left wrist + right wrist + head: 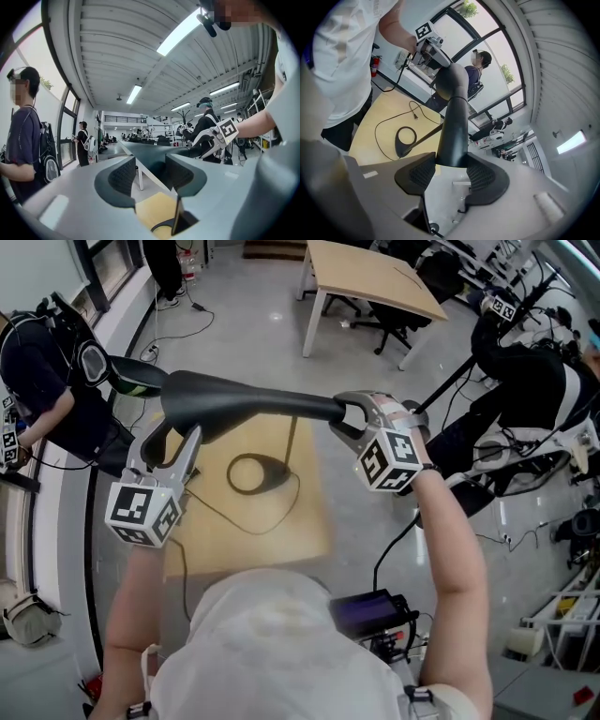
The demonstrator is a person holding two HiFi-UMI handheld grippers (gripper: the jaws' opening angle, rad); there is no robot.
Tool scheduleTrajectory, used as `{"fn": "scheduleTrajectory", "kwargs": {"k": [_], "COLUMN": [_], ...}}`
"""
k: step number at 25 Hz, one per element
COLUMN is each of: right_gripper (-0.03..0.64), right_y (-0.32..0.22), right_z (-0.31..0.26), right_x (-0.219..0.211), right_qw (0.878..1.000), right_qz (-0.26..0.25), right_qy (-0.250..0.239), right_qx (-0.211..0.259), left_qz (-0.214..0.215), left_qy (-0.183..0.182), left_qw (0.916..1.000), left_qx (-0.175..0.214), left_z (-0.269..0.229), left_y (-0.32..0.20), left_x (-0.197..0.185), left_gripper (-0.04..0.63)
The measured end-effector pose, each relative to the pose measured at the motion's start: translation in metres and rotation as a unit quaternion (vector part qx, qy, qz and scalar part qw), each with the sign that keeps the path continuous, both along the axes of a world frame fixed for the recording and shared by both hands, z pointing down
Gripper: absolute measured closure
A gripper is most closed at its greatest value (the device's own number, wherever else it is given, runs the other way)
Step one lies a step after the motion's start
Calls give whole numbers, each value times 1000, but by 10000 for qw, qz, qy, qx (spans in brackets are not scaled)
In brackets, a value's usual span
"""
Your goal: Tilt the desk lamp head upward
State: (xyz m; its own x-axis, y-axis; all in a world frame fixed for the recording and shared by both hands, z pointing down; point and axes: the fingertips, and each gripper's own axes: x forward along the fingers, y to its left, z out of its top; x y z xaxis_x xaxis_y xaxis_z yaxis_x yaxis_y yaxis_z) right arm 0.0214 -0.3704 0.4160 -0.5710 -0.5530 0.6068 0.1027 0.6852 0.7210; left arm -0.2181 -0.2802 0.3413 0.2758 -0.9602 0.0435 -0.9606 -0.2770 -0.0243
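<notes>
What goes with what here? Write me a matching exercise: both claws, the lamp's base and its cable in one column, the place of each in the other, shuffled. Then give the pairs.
Column one
1. left claw
2. right claw
3. black teardrop-shaped lamp base
4. thin black power cable

Column two
A. lies in a loose loop on the light wooden table
B. clamped on the narrow end of the long black lamp head
C. stands flat on the table
D. holds the lamp head's wide end

Pairs: 1-D, 2-B, 3-C, 4-A
</notes>
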Motion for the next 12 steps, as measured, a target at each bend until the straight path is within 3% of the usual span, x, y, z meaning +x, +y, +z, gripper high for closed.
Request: {"fn": "scheduleTrajectory", "kwargs": {"k": [12], "right_gripper": [399], "right_y": [-6], "right_z": [7], "right_x": [-15], "right_qw": [9988], "right_qz": [150], "right_qy": [-350], "right_qx": [-300], "left_qz": [99], "left_qy": [-123], "left_qw": [9999], "left_qx": [57], "left_z": [-28], "left_y": [-9], "left_x": [-2], "left_gripper": [424]}}
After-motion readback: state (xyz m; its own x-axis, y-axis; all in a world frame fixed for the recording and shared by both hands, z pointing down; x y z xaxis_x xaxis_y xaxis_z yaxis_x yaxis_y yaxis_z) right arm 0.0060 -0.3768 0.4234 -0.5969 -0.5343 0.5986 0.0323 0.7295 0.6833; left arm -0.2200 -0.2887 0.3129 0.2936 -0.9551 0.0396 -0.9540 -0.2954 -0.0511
